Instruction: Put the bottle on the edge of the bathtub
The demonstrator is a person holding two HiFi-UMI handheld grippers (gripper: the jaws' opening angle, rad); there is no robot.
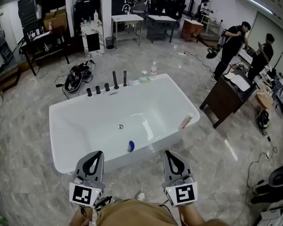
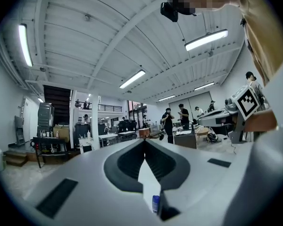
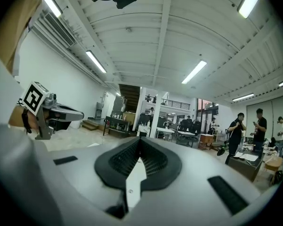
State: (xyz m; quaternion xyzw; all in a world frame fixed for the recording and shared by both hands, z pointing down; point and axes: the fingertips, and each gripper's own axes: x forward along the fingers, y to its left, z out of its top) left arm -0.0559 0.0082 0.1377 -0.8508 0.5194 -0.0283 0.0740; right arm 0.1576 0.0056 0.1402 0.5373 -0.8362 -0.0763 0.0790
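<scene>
A white bathtub [image 1: 73, 108] fills the middle of the head view. A small blue bottle [image 1: 130, 146] lies inside it against the near wall, and shows again as a blue bottle [image 2: 155, 204] through the gap below the left jaws. A beige bottle [image 1: 185, 122] lies on the tub's right rim, and a clear bottle [image 1: 153, 69] stands at the far rim. My left gripper [image 1: 100, 153] and right gripper [image 1: 168, 152] hover side by side above the near rim, both shut and empty. In their own views the left gripper [image 2: 144, 141] and right gripper [image 3: 140, 139] point level, with tips touching.
Black tap fittings [image 1: 115, 80] and a green soap [image 1: 143, 79] line the tub's far rim. A dark wooden desk [image 1: 226, 95] stands to the right, with people [image 1: 231, 46] beyond it. A bag and cables [image 1: 78, 75] lie on the marble floor at the back left.
</scene>
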